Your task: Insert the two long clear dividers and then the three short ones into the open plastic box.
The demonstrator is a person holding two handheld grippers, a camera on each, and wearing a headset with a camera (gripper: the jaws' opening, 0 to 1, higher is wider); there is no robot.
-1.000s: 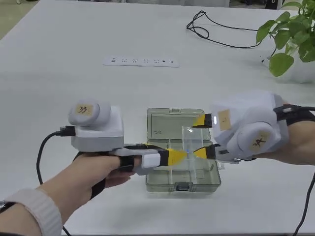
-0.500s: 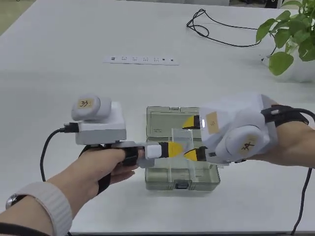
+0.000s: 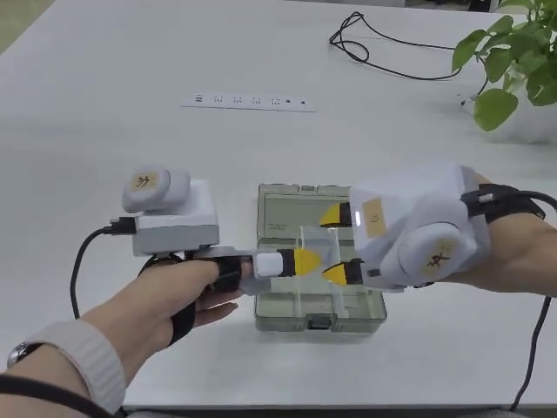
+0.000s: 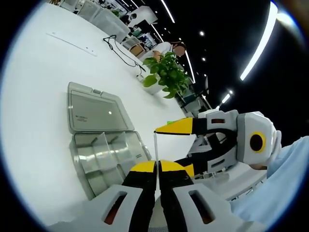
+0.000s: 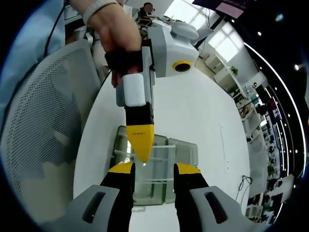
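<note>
Left hand-held gripper (image 3: pixel 310 259) is clamped on a thin clear plastic divider (image 3: pixel 318 237), upright just above the open greenish translucent plastic box (image 3: pixel 287 324) on the white worktop (image 3: pixel 130 104). Right hand-held gripper (image 3: pixel 332 246) has its jaws apart, straddling the divider's far end without pinching. Step looks like seating a divider; long or short unclear. Next: align its ends with the wall slots, then press straight down.
</note>
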